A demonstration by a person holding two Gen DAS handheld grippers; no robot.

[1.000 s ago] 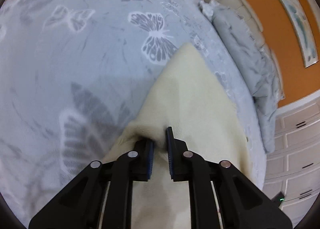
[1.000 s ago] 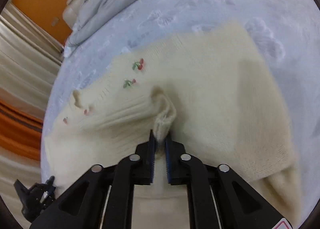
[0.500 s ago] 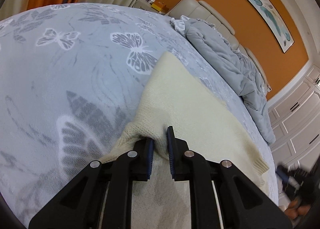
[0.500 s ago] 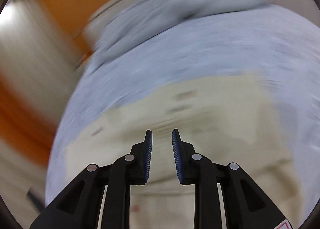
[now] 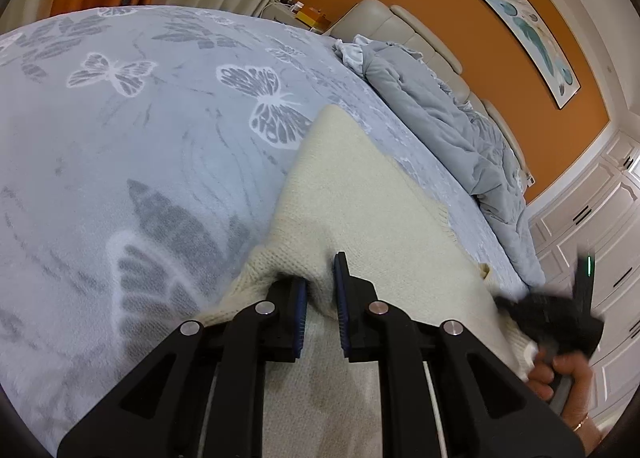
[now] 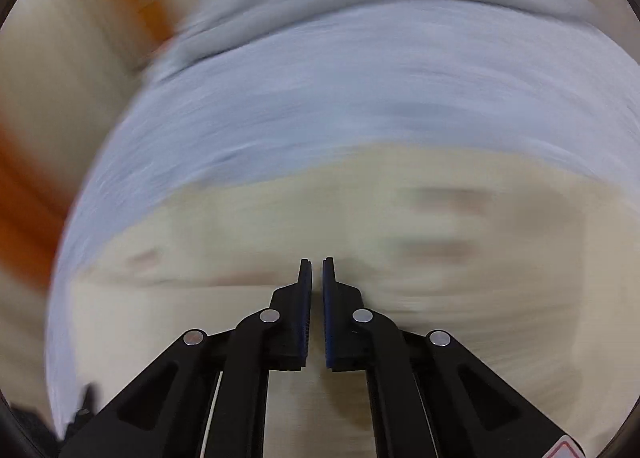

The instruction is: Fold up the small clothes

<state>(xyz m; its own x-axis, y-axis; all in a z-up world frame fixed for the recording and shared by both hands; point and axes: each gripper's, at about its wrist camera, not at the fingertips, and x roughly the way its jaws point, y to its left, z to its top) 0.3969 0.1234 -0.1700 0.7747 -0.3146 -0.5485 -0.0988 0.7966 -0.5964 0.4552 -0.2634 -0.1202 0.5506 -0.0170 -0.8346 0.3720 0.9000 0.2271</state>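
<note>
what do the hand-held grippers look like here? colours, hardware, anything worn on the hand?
Both the left hand-held gripper and the right hand-held gripper have matte black angular linkage arms, round silver pivot pins and blue ribbed pads on the fingers. A red-edged warning sticker sits on the right one's lower corner. The right hand wears a thin gold-coloured bracelet.

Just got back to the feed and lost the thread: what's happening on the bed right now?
A person is folding a cream knit sweater on a butterfly-print bedspread, one hand-held gripper in each hand. The left hand-held gripper is shut on a pinch of the sweater's edge. The right hand-held gripper is shut with nothing between its pads, above the sweater; its view is blurred by motion. A crumpled grey duvet lies by the headboard.
</note>
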